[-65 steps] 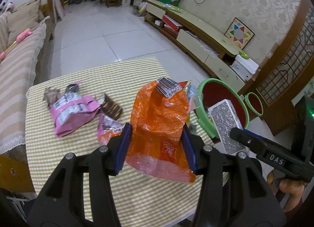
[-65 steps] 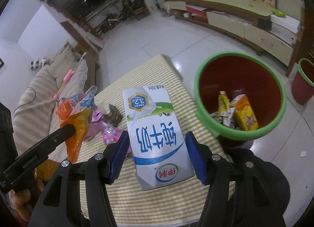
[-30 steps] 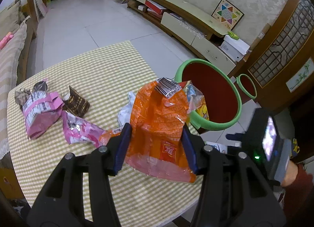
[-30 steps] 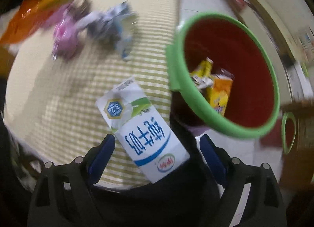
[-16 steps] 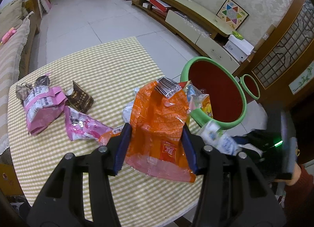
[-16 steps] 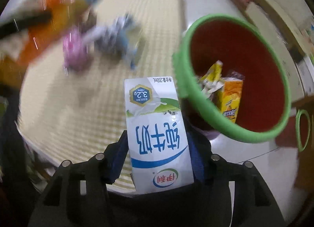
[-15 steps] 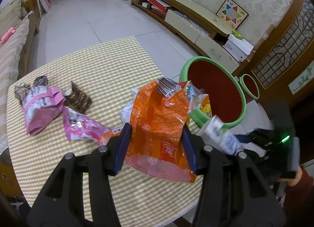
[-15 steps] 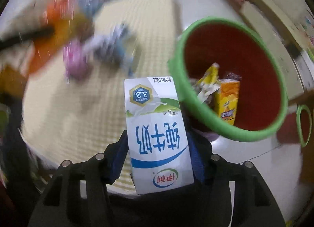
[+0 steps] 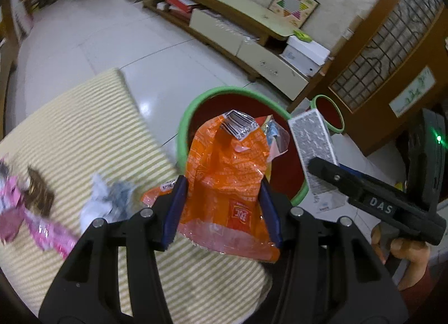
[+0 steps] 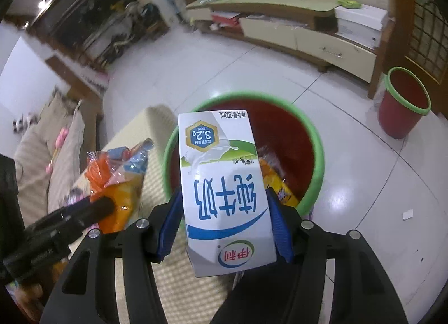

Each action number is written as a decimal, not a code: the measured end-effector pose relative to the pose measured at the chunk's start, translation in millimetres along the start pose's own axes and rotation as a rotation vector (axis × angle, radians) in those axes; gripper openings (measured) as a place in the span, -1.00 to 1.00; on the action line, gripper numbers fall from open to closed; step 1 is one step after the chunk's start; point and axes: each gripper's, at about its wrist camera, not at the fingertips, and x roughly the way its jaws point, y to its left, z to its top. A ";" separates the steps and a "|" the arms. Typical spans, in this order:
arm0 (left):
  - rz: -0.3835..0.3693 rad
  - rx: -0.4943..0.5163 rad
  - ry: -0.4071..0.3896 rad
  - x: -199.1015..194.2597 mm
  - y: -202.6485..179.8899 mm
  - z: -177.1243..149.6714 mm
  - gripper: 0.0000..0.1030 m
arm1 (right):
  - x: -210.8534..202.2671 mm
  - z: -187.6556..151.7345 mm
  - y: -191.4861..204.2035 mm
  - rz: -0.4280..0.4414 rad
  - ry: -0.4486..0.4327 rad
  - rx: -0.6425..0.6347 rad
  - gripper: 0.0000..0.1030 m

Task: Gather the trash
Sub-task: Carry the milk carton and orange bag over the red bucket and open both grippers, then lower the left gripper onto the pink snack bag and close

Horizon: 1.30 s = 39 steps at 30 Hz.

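Living-room floor, green-rimmed bin (image 10: 316,161): our right gripper (image 10: 225,226) clamps milk carton (image 10: 224,184) lengthwise above it; left gripper (image 9: 221,209), easing apart, pinches orange wrapper (image 9: 226,178) beside.

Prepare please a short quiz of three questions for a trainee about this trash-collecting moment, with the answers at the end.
1. True or false: the white and blue milk carton already lies inside the big red bin with the green rim.
2. Which does the left gripper hold? A) crumpled orange plastic snack bag B) pink wrapper C) white crumpled paper
3. Fill in: on the floor beyond the big bin stands a second, ____ red bin.

Key
1. False: the right gripper holds it, pads on its sides, in front of the bin.
2. A
3. smaller
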 end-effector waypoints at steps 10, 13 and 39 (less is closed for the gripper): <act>0.013 0.076 -0.039 -1.4 -21.1 13.1 0.35 | -0.7 22.5 -23.4 -0.032 -0.040 0.110 0.31; 0.024 0.076 -0.045 -8.9 -17.3 8.2 0.39 | -7.0 13.1 -14.2 -0.042 -0.045 0.090 0.31; 0.428 -0.050 0.147 -70.9 310.2 -65.0 0.78 | 30.9 -88.5 142.8 0.077 0.181 -0.148 0.45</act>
